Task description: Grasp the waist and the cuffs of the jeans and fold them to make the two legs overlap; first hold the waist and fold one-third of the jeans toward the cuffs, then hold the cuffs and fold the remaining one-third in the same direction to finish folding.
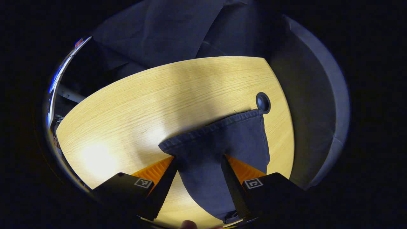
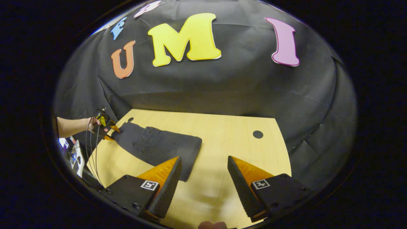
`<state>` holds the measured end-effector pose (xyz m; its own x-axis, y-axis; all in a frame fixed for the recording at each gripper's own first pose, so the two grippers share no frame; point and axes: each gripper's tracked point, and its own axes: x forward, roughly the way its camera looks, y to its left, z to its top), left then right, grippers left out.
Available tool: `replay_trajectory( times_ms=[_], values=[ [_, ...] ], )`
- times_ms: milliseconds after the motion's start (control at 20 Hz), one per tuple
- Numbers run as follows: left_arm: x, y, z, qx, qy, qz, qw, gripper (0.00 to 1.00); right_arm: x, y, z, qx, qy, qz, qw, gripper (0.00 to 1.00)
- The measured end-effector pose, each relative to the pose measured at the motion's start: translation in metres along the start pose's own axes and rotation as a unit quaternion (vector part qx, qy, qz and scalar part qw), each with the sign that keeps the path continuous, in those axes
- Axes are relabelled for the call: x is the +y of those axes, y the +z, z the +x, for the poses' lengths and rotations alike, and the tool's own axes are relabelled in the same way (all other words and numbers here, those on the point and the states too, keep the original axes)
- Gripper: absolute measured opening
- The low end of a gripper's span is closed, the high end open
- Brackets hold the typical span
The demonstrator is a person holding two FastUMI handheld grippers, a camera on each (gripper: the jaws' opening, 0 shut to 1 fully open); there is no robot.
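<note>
The jeans (image 2: 159, 144) are a dark, washed charcoal with a bluish cast, and the stitched hem of the cuff (image 1: 216, 127) shows a slightly paler line of thread. The counter (image 2: 222, 127) is pale yellow wood with fine straight grain, bright where the light pools on it. A small round black grommet (image 2: 258, 134) sits in it. Each tool carries a little black-and-white square marker (image 2: 149, 185) on a black body.

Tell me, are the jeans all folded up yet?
Not yet. The jeans already lie partly folded, a short bundle on the table. The left tool has a hemmed end between its fingers; the right tool hangs open above the table. The last fold seems left.
</note>
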<state>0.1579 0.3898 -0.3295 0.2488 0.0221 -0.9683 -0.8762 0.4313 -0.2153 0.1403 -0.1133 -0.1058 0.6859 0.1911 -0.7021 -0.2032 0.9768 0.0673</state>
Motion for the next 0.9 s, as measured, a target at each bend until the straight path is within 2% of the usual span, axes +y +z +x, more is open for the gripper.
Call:
replay_trajectory(
  times_ms=[100, 150, 200, 250, 350, 400, 450, 500, 550, 650, 750, 800, 900],
  values=[
    [0.003, -0.003, 0.004, -0.007, 0.031, 0.017, 0.999, 0.89, -0.003, -0.01, 0.002, 0.009, -0.009, 0.003, 1.0, 0.87],
    [0.004, -0.004, 0.008, -0.017, 0.048, 0.022, 0.998, 0.75, -0.003, -0.014, 0.003, 0.012, -0.012, 0.007, 1.0, 0.87],
    [0.006, -0.004, 0.008, -0.028, 0.066, 0.025, 0.997, 0.82, -0.002, -0.017, 0.003, 0.016, -0.013, 0.01, 1.0, 0.87],
    [0.007, -0.003, 0.008, -0.04, 0.078, 0.028, 0.996, 0.7, -0.001, -0.022, 0.003, 0.019, -0.014, 0.01, 1.0, 0.87],
    [0.003, -0.006, 0.013, -0.058, 0.077, 0.033, 0.995, 0.56, -0.001, -0.028, 0.0, 0.022, -0.019, 0.005, 1.0, 0.87],
    [-0.003, -0.006, 0.015, -0.066, 0.063, 0.024, 0.996, 0.52, -0.005, -0.032, -0.001, 0.024, -0.03, -0.007, 0.999, 0.91],
    [-0.007, -0.007, 0.018, -0.074, 0.05, 0.012, 0.996, 0.29, -0.009, -0.036, -0.004, 0.026, -0.041, -0.02, 0.999, 0.87],
    [-0.011, -0.007, 0.021, -0.081, 0.038, 0.002, 0.996, 0.18, -0.009, -0.039, -0.008, 0.026, -0.042, -0.026, 0.998, 0.87],
    [-0.013, -0.007, 0.02, -0.09, 0.026, -0.003, 0.996, 0.14, -0.01, -0.043, -0.012, 0.026, -0.043, -0.026, 0.998, 0.91],
    [-0.016, -0.008, 0.018, -0.106, -0.006, 0.007, 0.994, 0.08, -0.014, -0.046, -0.024, 0.022, -0.047, -0.024, 0.998, 0.87],
    [-0.022, -0.009, 0.005, -0.122, -0.052, 0.025, 0.991, 0.05, -0.019, -0.048, -0.036, 0.016, -0.051, -0.02, 0.998, 0.91],
    [-0.027, -0.008, -0.003, -0.133, -0.076, 0.025, 0.988, 0.04, -0.02, -0.049, -0.041, 0.014, -0.052, -0.016, 0.998, 0.87],
    [-0.037, -0.01, -0.023, -0.146, -0.115, 0.044, 0.981, 0.04, -0.022, -0.051, -0.054, 0.008, -0.055, -0.008, 0.998, 0.87]
  ],
)
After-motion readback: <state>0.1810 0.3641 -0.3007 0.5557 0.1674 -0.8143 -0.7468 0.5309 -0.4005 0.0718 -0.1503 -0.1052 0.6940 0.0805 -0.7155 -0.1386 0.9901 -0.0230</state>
